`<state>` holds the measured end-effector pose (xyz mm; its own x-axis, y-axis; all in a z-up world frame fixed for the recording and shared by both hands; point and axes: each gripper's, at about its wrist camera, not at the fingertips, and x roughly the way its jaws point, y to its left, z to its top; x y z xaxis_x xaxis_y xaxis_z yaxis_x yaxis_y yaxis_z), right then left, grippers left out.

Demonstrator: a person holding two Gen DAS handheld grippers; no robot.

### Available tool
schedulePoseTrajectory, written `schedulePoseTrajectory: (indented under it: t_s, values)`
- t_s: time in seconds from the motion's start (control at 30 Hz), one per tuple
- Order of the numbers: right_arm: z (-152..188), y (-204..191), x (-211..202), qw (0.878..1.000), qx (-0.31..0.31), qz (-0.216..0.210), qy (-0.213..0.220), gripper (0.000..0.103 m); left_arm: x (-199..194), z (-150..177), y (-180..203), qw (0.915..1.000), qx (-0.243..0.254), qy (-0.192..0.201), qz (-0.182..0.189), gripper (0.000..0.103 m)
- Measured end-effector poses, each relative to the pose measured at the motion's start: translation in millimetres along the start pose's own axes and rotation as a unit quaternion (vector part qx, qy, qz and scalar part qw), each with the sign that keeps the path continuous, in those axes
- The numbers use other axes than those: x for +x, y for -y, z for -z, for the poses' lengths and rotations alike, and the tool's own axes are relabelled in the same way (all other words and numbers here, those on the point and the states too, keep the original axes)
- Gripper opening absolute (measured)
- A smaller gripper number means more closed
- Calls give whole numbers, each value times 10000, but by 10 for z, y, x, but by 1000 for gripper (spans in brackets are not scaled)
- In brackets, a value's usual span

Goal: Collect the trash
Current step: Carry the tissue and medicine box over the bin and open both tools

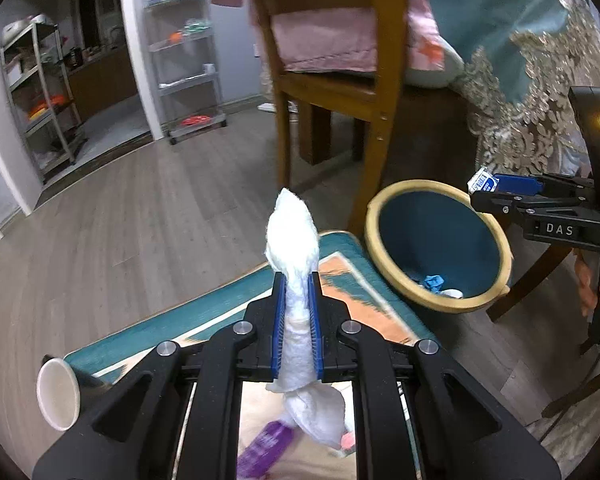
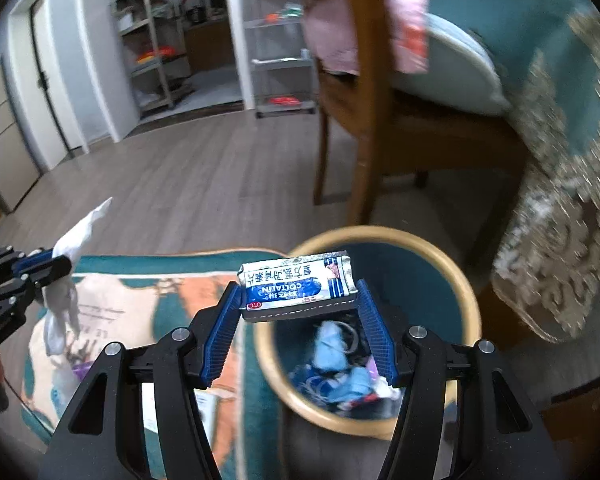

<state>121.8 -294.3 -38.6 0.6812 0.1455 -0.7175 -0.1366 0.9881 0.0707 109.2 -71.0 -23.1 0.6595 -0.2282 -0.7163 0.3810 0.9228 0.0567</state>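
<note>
My left gripper (image 1: 296, 280) is shut on a crumpled white tissue (image 1: 293, 236), which sticks out ahead of the blue pads and hangs down behind them. The left gripper (image 2: 56, 266) and its tissue (image 2: 74, 240) also show at the left edge of the right wrist view. My right gripper (image 2: 298, 292) is shut on a flattened blue-and-white medicine box (image 2: 300, 286), held over the teal trash bin with a yellow rim (image 2: 470, 320). In the left wrist view the bin (image 1: 436, 232) stands to the right, with the right gripper (image 1: 500, 188) and its box (image 1: 482, 182) beyond it.
Blue and white scraps lie in the bin. A teal-and-orange mat (image 1: 352, 276) lies on the wood floor, with a purple item (image 1: 260, 454) and a white cup (image 1: 58, 394) near it. A wooden chair (image 1: 376, 92) and a draped tablecloth (image 1: 532, 80) stand behind the bin.
</note>
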Motion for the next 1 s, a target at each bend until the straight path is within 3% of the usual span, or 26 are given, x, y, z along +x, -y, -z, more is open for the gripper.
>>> schedulePoseTrajectory:
  t_s: [0.37,0.87,1.0]
  values:
    - [141,645,44,9973,681,228,-144,60,439,-175,653,9987,273,-119,426,11]
    - [337,1017,208,9925,1125,220,-430,60,1033,-277,1278,9914,312,-436,1196,11]
    - [371,1037,225,9950,840,334,-422,61,1137,-331,1448,9895,490,-385,1304,11]
